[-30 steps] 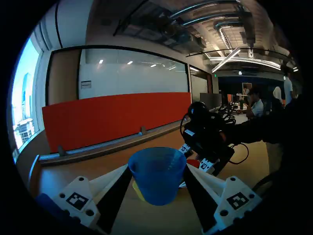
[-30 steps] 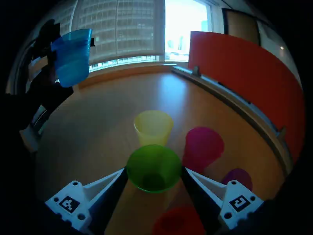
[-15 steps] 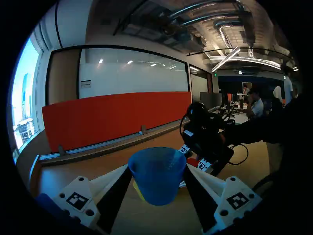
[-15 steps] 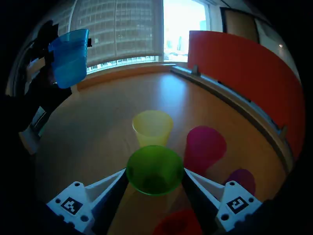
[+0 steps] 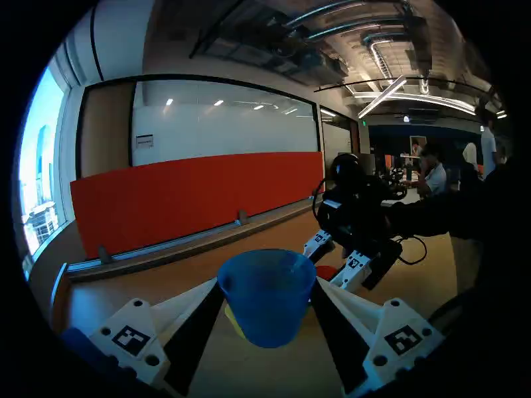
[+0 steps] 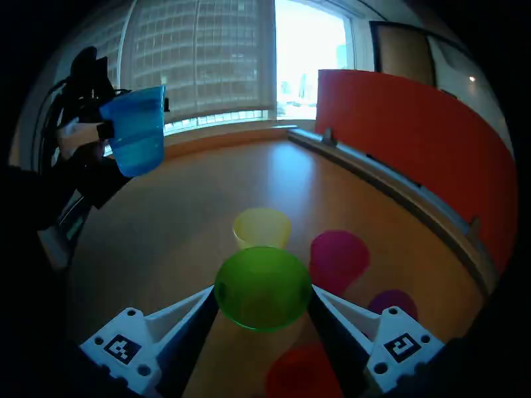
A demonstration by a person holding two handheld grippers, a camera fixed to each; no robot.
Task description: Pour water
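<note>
In the left gripper view my left gripper [image 5: 267, 306] is shut on a blue cup [image 5: 266, 295], held upright above the wooden table [image 5: 219, 371]. The right gripper [image 5: 340, 255] shows beyond it, held by a dark-sleeved arm. In the right gripper view my right gripper [image 6: 263, 298] is shut on a green cup [image 6: 263, 286], lifted above the table [image 6: 166, 219]. The blue cup [image 6: 137, 129] hangs at upper left in a hand-held gripper. A yellow cup [image 6: 261, 229] stands on the table just beyond the green one.
A magenta cup [image 6: 338, 259], a purple cup [image 6: 393, 302] and a red cup [image 6: 302, 375] stand on the table to the right and near. A red partition [image 6: 425, 146] runs along the table's far side. Windows [image 6: 199, 60] lie behind. People sit far off [image 5: 435, 176].
My right gripper has risen with the green cup, so the cups on the table look smaller and farther. The blue cup has shifted right and lower in the right gripper view.
</note>
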